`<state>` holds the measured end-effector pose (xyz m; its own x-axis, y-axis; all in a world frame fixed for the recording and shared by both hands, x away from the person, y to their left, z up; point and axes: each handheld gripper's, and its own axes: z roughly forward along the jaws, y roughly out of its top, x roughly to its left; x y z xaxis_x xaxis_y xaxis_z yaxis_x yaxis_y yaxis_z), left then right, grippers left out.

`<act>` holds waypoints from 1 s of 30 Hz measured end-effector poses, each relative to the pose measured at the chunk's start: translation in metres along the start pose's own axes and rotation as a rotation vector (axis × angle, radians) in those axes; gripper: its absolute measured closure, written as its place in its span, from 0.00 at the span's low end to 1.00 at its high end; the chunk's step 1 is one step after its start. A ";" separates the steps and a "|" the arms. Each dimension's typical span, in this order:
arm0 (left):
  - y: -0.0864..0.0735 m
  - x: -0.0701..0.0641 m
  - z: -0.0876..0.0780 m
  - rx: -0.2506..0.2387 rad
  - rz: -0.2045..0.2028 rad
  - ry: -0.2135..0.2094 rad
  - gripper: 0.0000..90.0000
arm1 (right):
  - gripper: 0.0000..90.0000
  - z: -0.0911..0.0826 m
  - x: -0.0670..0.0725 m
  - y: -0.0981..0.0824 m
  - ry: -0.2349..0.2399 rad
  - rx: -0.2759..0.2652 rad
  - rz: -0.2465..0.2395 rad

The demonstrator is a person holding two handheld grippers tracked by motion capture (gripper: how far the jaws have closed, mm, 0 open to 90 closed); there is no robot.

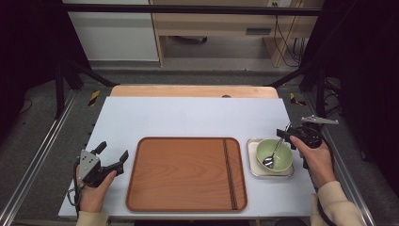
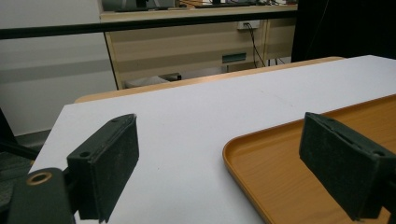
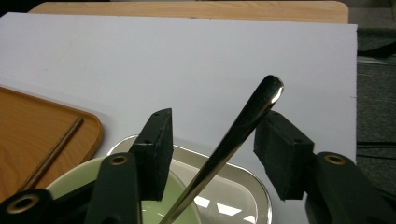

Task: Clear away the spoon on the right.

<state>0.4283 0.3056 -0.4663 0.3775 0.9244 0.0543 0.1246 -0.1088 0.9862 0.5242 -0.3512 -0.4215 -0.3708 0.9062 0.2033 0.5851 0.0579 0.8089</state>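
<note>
Counter (image 1: 188, 117): white top, wooden edge along the far side, carrying everything below.

Wooden tray (image 1: 187, 174): largest item, rectangular, rounded corners, raised rim, one dark groove running near its right side. Lying at the centre of the near half of the counter.

Steel dish (image 1: 251, 165): small, rectangular, shiny, just beside the tray's right edge, not touching it as far as can be told.

Green bowl (image 1: 280, 160): pale green, round, seated in the steel dish.

Left gripper (image 1: 113, 157): held low at the counter's near left corner, just beside the tray's left edge. Jaws spread wide, nothing between them; in the left gripper view, one pad over bare counter, the other over the tray rim.

Right gripper (image 1: 286, 134): at the bowl's far right rim, pointing toward the bowl. Jaws partly drawn in, one on each side of the spoon handle; visible gap on both sides in the right gripper view, pads not pressing. Released, not yet grasping.

Spoon (image 1: 274, 151): polished metal, slim handle, rounded tip catching light. Head resting on the bowl's floor, handle leaning over the far right rim. Long axis tilted, rising from the bowl's centre up and away to the right, tip (image 3: 271, 88) ending between the right gripper's pads.
</note>
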 end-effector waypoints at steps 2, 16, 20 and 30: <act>0.000 0.000 0.000 0.002 0.000 -0.001 0.13 | 0.61 0.001 -0.003 0.000 0.021 -0.003 0.013; 0.001 0.000 -0.001 -0.003 -0.002 0.009 0.14 | 0.94 -0.012 -0.002 0.001 0.112 -0.094 0.036; 0.001 0.001 -0.001 -0.002 -0.004 0.009 0.14 | 0.99 -0.022 0.007 0.012 0.137 -0.134 0.008; 0.000 0.001 -0.001 -0.003 -0.002 0.011 0.14 | 0.99 -0.054 0.056 0.055 0.082 -0.266 -0.194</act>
<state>0.4279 0.3071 -0.4657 0.3669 0.9287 0.0542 0.1228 -0.1062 0.9867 0.4968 -0.3203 -0.3363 -0.5199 0.8516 0.0667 0.2933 0.1046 0.9503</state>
